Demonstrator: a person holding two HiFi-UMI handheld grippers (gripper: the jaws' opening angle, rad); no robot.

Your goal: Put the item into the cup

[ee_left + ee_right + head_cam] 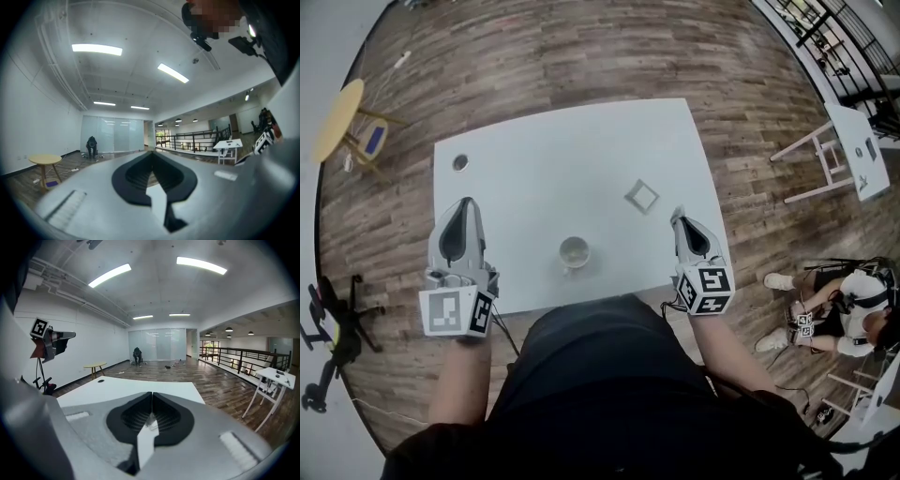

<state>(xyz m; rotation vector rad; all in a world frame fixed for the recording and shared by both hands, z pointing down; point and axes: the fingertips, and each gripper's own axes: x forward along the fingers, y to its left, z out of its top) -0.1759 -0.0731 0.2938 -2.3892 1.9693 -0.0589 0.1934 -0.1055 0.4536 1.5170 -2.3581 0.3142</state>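
A small white cup [574,251] stands upright near the front edge of the white table [534,178]. The item, a small flat square piece [642,195], lies to the cup's right and farther back. My left gripper [468,202] hovers over the table's front left, well left of the cup, its jaws [151,153] pressed together with nothing between them. My right gripper [678,215] sits near the table's right front corner, just in front of the square piece, also shut and empty [152,393]. Neither gripper touches the cup or the item.
A dark round spot [460,162] marks the table's far left corner. On the wood floor stand a yellow round side table [337,117] at the left, a black tripod [328,337], a white stand [848,150] at the right, and a person sitting [848,309].
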